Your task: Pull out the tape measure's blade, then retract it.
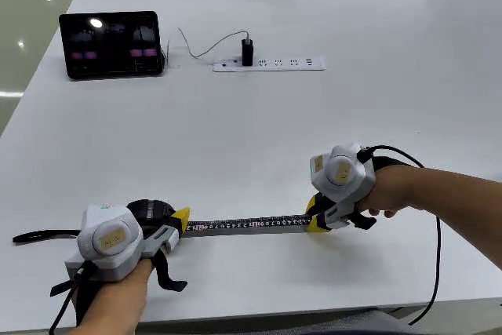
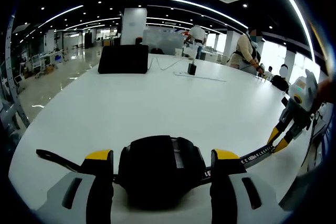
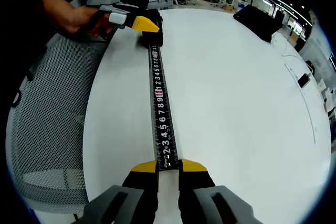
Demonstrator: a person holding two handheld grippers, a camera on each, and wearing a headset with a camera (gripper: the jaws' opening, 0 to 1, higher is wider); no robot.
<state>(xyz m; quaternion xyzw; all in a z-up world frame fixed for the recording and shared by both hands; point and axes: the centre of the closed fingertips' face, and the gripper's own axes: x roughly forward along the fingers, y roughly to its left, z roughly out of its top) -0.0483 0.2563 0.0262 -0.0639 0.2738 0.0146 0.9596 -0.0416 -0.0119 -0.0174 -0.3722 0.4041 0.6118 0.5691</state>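
While we clamp the tape measure's black case [image 2: 160, 174] in the left gripper [image 2: 162, 156] to anchor it on the table [image 1: 259, 131], we pinch the end of the blade [image 3: 159, 103] in the right gripper [image 3: 169, 167] so it lies stretched flat between them.

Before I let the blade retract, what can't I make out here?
- Tip of blade: hidden between right gripper jaws, right gripper view.
- Where blade leaves case: behind a finger of the left gripper, left gripper view.
- Numbers on blade: too small, head view.
- Screen of tablet: blurred, glare, head view.
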